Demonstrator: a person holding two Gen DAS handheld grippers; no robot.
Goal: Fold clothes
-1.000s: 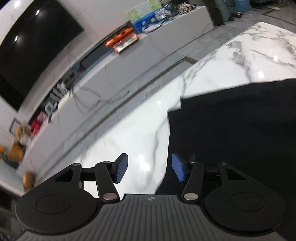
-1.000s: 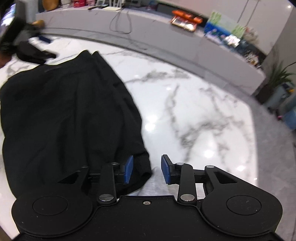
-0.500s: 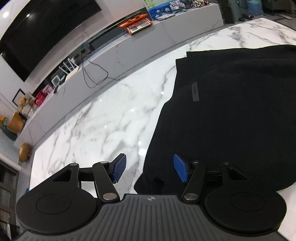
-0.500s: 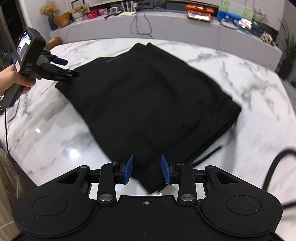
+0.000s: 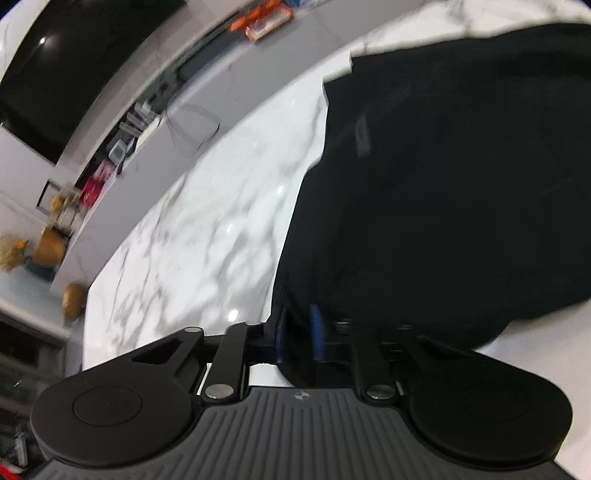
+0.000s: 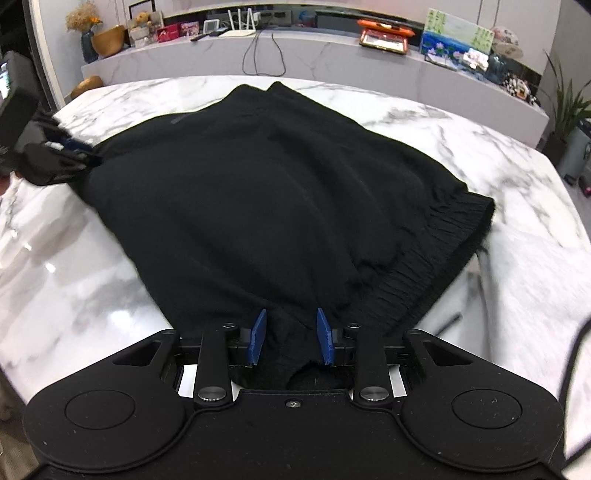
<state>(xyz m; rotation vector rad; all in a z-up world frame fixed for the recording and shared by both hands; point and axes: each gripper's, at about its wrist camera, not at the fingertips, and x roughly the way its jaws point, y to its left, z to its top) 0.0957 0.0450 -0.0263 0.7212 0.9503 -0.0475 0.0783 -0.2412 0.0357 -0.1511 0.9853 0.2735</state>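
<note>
Black shorts (image 6: 280,206) lie spread on the marble table (image 6: 517,258), elastic waistband (image 6: 424,258) toward the right side of the right wrist view, hem end toward the far-left.

Left tool (image 5: 298,334): blue pads (image 5: 316,328) drawn close together with a fold of the black fabric pinched between them, at the garment's edge near the table's left side. That view is motion-blurred, so how deep the fabric sits in the grip is hard to tell. Same tool shows in the right wrist view at far left (image 6: 79,157), tips touching the corner of the shorts, which is pulled to a slight point there.

Right tool (image 6: 290,341): pads (image 6: 257,341) partly closed, a moderate gap between them, bunched fabric from the near edge of the shorts filling that gap. Cloth touches both pads; looks gripped, though the gap is wider than on the left tool.

Fabric between the two tools sits slightly raised and tented, with soft wrinkles running across the middle.

Small grey label (image 5: 362,136) visible on the cloth in the left wrist view.

Background: long white ledge (image 6: 332,62) behind the table carrying an orange tray (image 6: 384,35), a white router (image 6: 240,22), a loose cable (image 6: 264,55) and a gold bowl (image 6: 109,44). Potted plant (image 6: 565,107) at right. Dark TV screen (image 5: 74,62) on the wall in the left wrist view.
</note>
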